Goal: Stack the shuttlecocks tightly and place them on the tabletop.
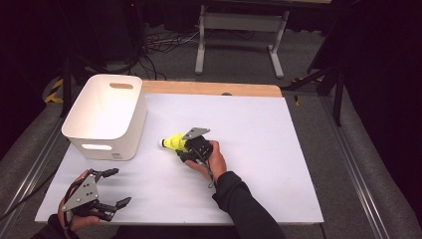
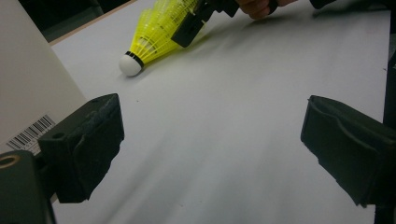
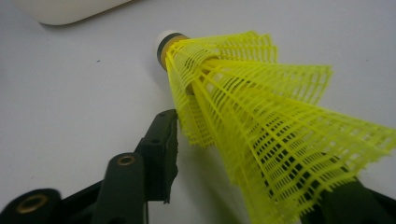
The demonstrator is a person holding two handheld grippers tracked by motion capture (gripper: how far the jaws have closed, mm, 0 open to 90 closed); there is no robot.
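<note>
A yellow shuttlecock (image 1: 173,143) with a white cork tip lies on its side at the middle of the white table (image 1: 259,164), tip pointing left toward the bin. My right gripper (image 1: 182,150) is at its skirt, and the person's hand is behind it. In the right gripper view the mesh skirt (image 3: 261,116) sits between my jaws, which press on its wide end; my right gripper (image 3: 257,158) is shut on it. The left gripper view shows the shuttlecock (image 2: 152,35) far off with a black jaw on it. My left gripper (image 1: 121,186) rests near the front left corner, open and holding nothing (image 2: 210,130).
A white plastic bin (image 1: 114,144) with handle slots stands at the table's back left, its wall close beside my left jaw (image 2: 23,84). A wooden strip (image 1: 214,88) runs along the far edge. Beyond stand a desk frame's legs (image 1: 200,50) and cables on the floor.
</note>
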